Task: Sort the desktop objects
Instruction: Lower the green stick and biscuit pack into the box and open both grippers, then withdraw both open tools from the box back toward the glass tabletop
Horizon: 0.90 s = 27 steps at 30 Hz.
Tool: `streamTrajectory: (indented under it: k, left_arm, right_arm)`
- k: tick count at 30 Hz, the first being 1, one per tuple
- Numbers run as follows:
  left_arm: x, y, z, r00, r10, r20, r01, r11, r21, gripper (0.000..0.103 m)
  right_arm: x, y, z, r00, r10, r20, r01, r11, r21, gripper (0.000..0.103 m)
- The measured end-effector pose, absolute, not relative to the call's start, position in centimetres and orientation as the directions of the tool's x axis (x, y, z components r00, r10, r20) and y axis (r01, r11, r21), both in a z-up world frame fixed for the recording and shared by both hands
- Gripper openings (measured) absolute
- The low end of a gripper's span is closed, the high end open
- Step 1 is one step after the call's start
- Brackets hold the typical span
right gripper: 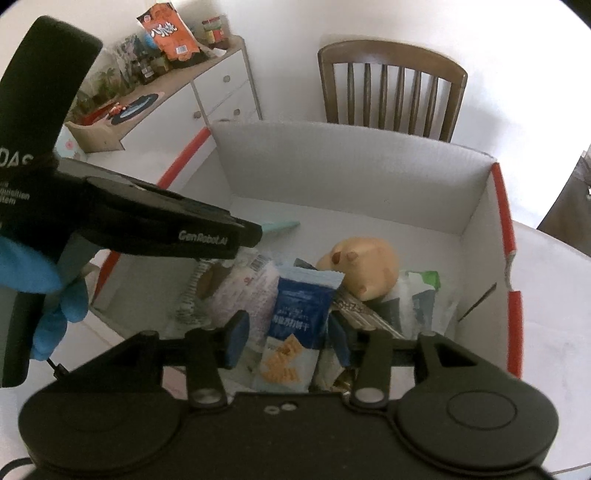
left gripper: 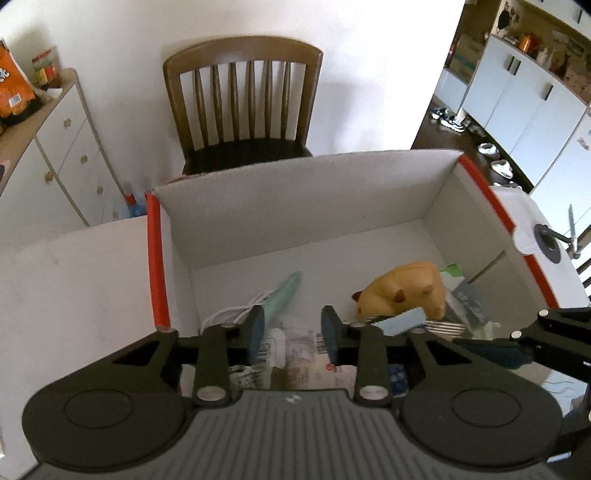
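Legible text, placed relative to the white box (right gripper: 369, 177):

- Left gripper (right gripper: 251, 236), reaching over the box's left wall: "GenRobot.AI" in pale letters along the arm's side. On its handle, further left: "DAS", cut off by the frame edge; smaller lines beneath only partly readable.
- Blue snack packet (right gripper: 301, 314), inside the box at the near end: white Chinese characters, too small to read.
- Orange bag (right gripper: 168, 31), on the sideboard beyond the box's left corner: large white Chinese characters, not surely readable.
- Barcodes on clear wrappers (left gripper: 264, 352) inside the box; digits illegible.
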<state>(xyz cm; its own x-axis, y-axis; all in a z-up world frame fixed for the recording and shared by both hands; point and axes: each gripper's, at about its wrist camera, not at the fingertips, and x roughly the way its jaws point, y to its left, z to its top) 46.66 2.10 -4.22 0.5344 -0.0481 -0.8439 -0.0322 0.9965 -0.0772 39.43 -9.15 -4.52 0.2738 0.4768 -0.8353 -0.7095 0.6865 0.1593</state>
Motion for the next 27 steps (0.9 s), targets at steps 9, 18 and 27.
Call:
streamTrajectory:
  k: [9, 18, 27]
  left_arm:
    - [43.8, 1.4, -1.0, 0.568, -0.058, -0.821, -0.015, 0.997, -0.080, 0.049]
    - [40.4, 1.0, 2.2, 0.592, -0.064, -0.803, -0.011, 0.996, -0.088, 0.051]
    - [36.9, 0.0, 4.7, 0.622, -0.089, -0.778, 0.016, 0.995, -0.102, 0.056]
  right_arm:
    - [38.2, -10.7, -2.1, 0.307, 0.471, -0.827, -0.699, 0.701, 0.140, 0.047]
    - [36.8, -12.7, 0.5, 0.339, 0.473, -0.813, -0.695, 0.709, 0.123, 0.047]
    - [35.6, -15.0, 2.6, 0.361, 0.476, -0.802, -0.676, 0.726, 0.127, 0.049]
